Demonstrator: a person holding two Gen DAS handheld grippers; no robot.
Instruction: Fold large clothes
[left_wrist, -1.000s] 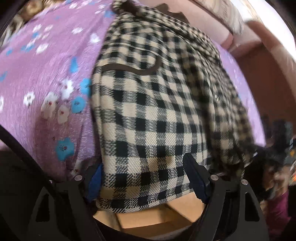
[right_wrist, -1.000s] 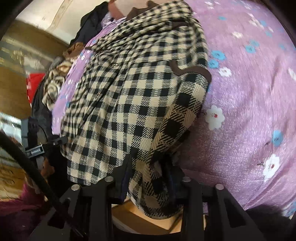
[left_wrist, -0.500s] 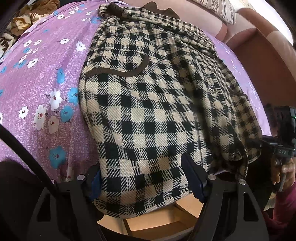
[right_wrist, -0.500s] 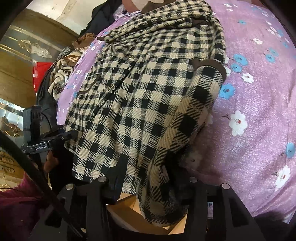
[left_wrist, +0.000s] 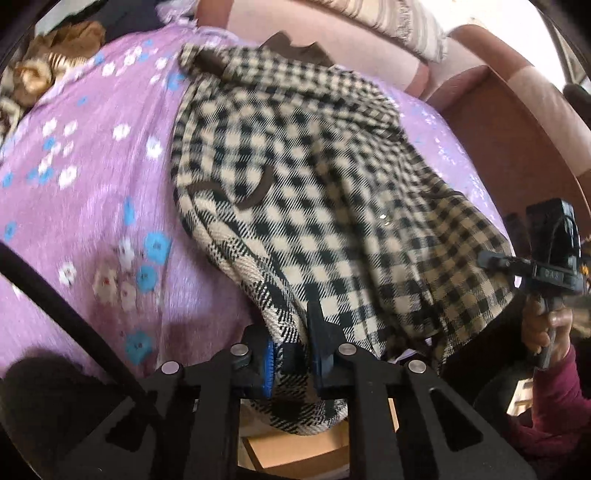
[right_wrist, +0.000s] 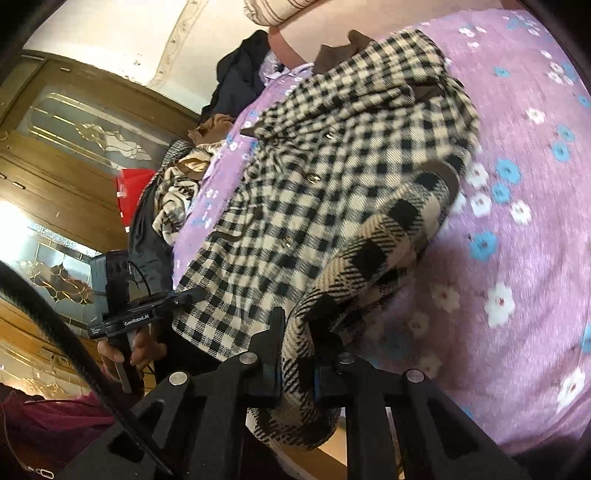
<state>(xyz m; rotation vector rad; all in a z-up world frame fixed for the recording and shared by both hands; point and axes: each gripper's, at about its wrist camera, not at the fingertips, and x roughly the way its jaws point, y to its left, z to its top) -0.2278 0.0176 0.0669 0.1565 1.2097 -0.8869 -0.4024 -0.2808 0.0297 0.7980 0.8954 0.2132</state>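
Note:
A beige-and-black checked coat (left_wrist: 314, 184) with brown trim lies on a purple flowered bedsheet (left_wrist: 92, 206), collar at the far end. My left gripper (left_wrist: 295, 354) is at the coat's near hem, its jaws closing, and the pads pinch a bunched fold of the cloth. The right wrist view shows the same coat (right_wrist: 332, 184). My right gripper (right_wrist: 297, 358) has its jaws closing too, pressed on the hem at the other near corner. The hem is raised off the sheet at both grips. Each view shows the other gripper in a hand: the right (left_wrist: 550, 266), the left (right_wrist: 122, 314).
A pile of other clothes (right_wrist: 177, 192) lies at the bed's far left, with a dark garment (right_wrist: 240, 74) behind it. A pink padded headboard (left_wrist: 332, 40) runs along the far side. A wooden cabinet with glass doors (right_wrist: 74, 147) stands beyond the bed. The bed's wooden edge (left_wrist: 295, 450) lies below the grippers.
Both grippers' jaws, open around the near hem before, have closed onto it. Both hands have risen a little, and the hem now bunches and lifts off the sheet.

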